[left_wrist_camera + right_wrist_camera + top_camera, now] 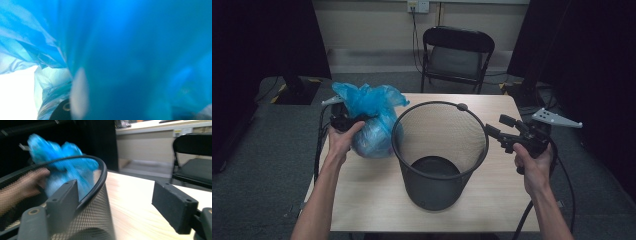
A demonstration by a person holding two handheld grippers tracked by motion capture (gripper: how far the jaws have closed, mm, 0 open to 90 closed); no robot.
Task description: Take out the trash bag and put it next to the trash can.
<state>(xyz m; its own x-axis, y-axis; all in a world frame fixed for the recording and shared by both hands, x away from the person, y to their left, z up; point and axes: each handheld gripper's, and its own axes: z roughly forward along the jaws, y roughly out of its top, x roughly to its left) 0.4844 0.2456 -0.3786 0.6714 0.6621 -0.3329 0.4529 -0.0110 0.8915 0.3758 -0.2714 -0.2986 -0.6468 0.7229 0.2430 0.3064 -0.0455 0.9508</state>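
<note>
The person is sitting at a table (377,200) with a black mesh bin (439,150) standing in its middle and a blue bag (372,120) just beside the bin, on its left side. The bag is full and its top is bunched.

The left gripper (343,120) is pressing into the upper part of the bag, close to the bunched top. In the left gripper view the blue plastic is lying right against the camera, so I cannot tell if the jaws are closed on the plastic or only touching it. The right gripper (120,207) is waiting at the right side of the bin with its jaws wide apart. In the right gripper view the rim (100,167) is passing over the left jaw, and the other jaw is standing free over the table, so nothing is being held yet.

I am judging that the step in hand is taking the bag to lift it into the bin. To do it well, the left gripper should be pinching the gathered neck and not the round body, because thin plastic is slipping and tearing easily. The right gripper should be closing on the rim to keep the light bin from tipping or sliding. The bag should be rising clearly above the rim before it is moving sideways.
</note>
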